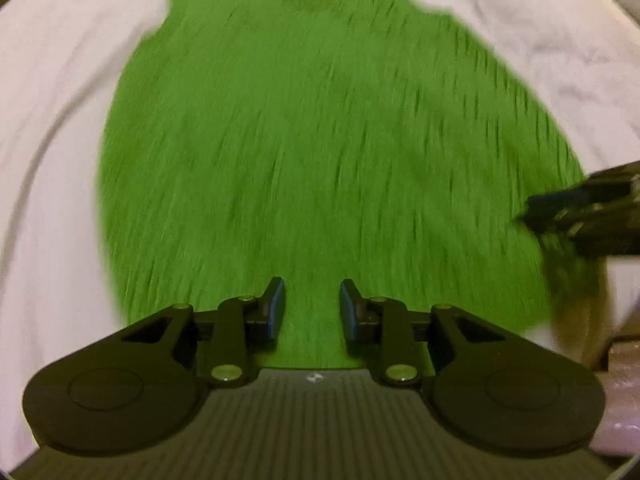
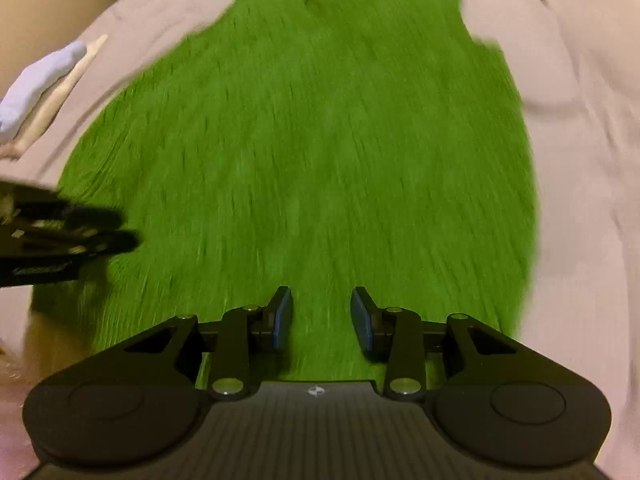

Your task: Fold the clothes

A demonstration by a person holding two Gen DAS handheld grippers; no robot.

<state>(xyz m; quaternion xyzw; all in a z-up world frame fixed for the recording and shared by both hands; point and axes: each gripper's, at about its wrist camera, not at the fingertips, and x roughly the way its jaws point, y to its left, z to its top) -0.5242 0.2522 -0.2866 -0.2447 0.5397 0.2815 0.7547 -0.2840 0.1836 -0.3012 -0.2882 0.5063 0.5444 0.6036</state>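
On the white bed sheet (image 2: 580,120) a green knitted top (image 2: 320,140) lies spread flat, neckline at the far end. The left gripper (image 1: 312,312) and the right gripper (image 2: 322,318) hang over its near hem, jaws apart, nothing between them. Folded clothes (image 2: 36,88) lie near the sheet's left edge.

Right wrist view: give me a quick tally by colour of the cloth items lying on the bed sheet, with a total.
Green: 1, the spread-out green garment
Light blue: 1, the folded light blue piece
Cream: 1, the folded cream piece under it
Total: 3
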